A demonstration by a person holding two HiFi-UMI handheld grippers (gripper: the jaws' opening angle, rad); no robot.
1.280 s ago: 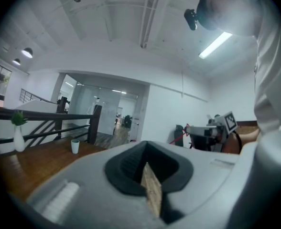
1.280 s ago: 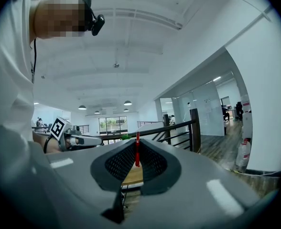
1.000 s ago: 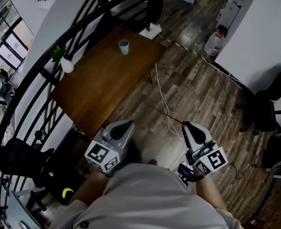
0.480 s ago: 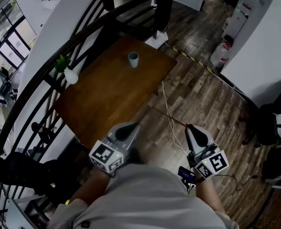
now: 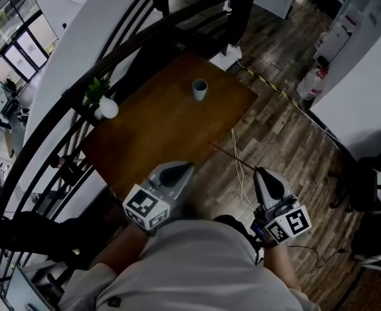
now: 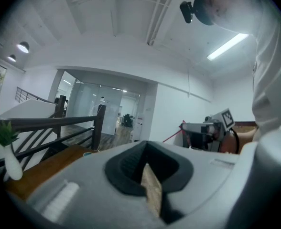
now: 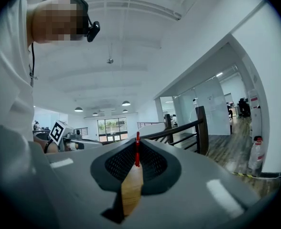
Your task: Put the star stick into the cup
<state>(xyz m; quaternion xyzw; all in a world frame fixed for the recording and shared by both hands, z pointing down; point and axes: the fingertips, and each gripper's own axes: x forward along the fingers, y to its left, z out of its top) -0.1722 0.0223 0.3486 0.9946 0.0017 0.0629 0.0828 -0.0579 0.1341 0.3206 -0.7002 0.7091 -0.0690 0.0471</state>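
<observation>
A small pale cup (image 5: 199,89) stands upright near the far edge of a brown wooden table (image 5: 158,131). My right gripper (image 5: 264,175) is held close to the person's body over the floor, shut on a thin red star stick (image 5: 232,157) that points up-left toward the table. In the right gripper view the stick (image 7: 137,149) rises straight from the shut right gripper (image 7: 135,168). My left gripper (image 5: 177,169) hovers by the table's near corner, shut with nothing in it. In the left gripper view the cup's rim (image 6: 88,153) peeps over the left gripper (image 6: 147,168).
A white vase with a green plant (image 5: 103,103) sits at the table's left edge. A dark curved railing (image 5: 80,89) runs behind the table. White cables (image 5: 239,167) trail over the wooden floor. A water bottle (image 5: 312,83) and office chairs (image 5: 372,180) stand at the right.
The table and cup sit lower and nearer in the head view as the person advances. Both grippers keep their pose; the stick stays clamped in the right one.
</observation>
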